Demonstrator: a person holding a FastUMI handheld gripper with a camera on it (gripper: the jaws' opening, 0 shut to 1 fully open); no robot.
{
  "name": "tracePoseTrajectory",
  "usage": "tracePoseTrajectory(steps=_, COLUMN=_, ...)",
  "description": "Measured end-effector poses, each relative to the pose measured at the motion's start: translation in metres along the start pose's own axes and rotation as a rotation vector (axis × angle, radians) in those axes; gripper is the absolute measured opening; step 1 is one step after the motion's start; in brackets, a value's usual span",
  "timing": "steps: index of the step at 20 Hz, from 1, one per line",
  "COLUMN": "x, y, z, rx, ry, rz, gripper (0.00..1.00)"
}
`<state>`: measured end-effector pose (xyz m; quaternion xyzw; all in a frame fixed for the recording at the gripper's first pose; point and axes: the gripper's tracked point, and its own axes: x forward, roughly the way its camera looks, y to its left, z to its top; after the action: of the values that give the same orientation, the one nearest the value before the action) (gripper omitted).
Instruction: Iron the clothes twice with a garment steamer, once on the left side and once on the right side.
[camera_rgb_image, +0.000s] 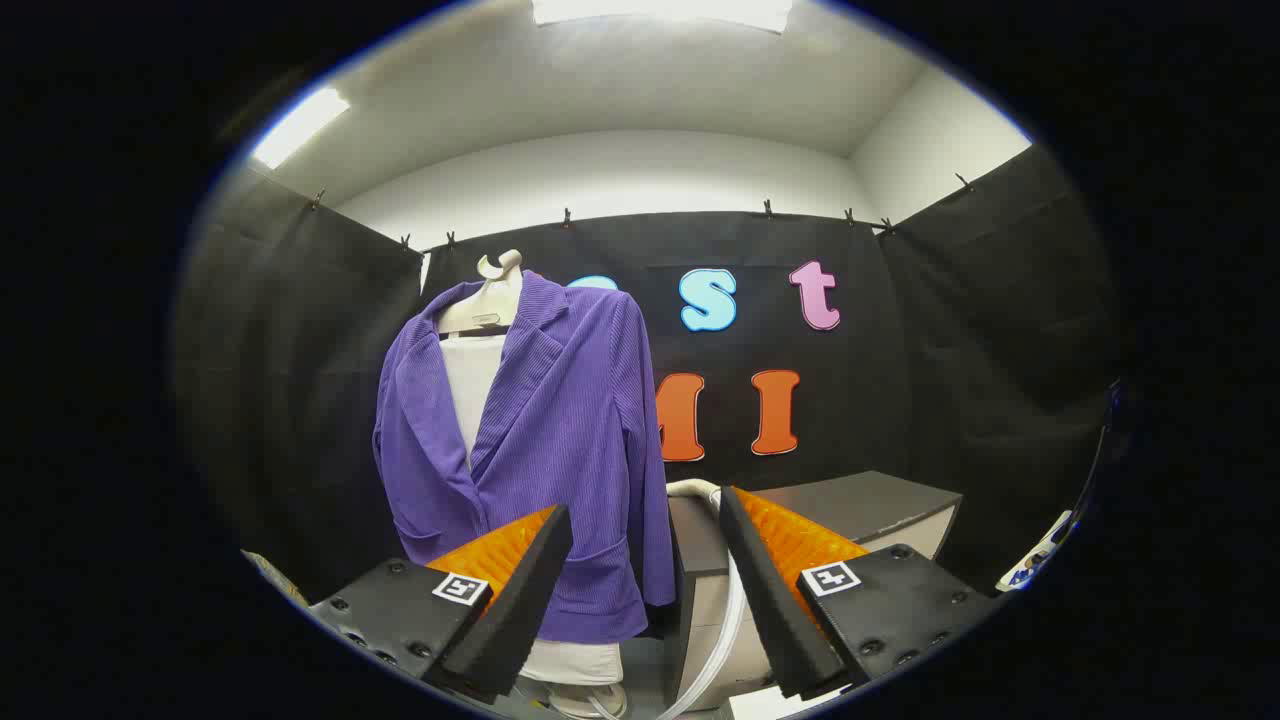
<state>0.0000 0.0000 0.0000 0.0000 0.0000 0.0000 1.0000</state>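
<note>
1. A purple ribbed jacket (540, 440) hangs upright on a pale hanger (487, 300) in front of the black cloth wall (300, 380) of the booth. It is the main thing in the scene, and everything below is placed by it.
2. Inside the jacket's open front, a white garment or form (470, 385) shows between the lapels, and more white cloth hangs out below the jacket's hem.
3. The gripper (645, 600) is spread wide, its two fingers well apart, with nothing between them and nothing touched by either one.
4. The left finger (520, 590) sits in front of the jacket's lower right part, overlapping the hem as seen from the camera; whether it is close to the cloth cannot be told.
5. The right finger (770, 600) sits clear of the jacket, off to its right side.
6. Just to the right of the jacket stands a boxy unit with a dark flat top (850, 505) and paler sides.
7. A pale hose (722, 620) curves up beside the jacket's right sleeve and runs down the front of that unit, showing in the gap between the fingers. The steamer's head cannot be made out.
8. Above the jacket, the cloth wall is clipped along a line, with a white wall and ceiling lights (300, 125) over it.
</note>
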Motion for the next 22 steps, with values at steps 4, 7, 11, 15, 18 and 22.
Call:
tracePoseTrajectory(steps=4, x=-0.001, y=0.000, z=0.000, rx=-0.001, ry=0.002, rz=0.001, gripper=0.98)
tracePoseTrajectory(steps=7, x=-0.001, y=0.001, z=-0.001, rx=-0.002, ry=0.003, rz=0.001, gripper=0.98)
tracePoseTrajectory(steps=11, x=0.000, y=0.001, z=0.000, rx=-0.004, ry=-0.001, rz=-0.003, gripper=0.98)
tracePoseTrajectory(steps=15, x=0.002, y=0.005, z=-0.001, rx=-0.006, ry=0.005, rz=-0.004, gripper=0.98)
tracePoseTrajectory(steps=18, x=0.002, y=0.008, z=-0.001, rx=-0.010, ry=0.006, rz=-0.008, gripper=0.98)
tracePoseTrajectory(steps=22, x=0.004, y=0.012, z=0.000, rx=-0.006, ry=0.002, rz=-0.022, gripper=0.98)
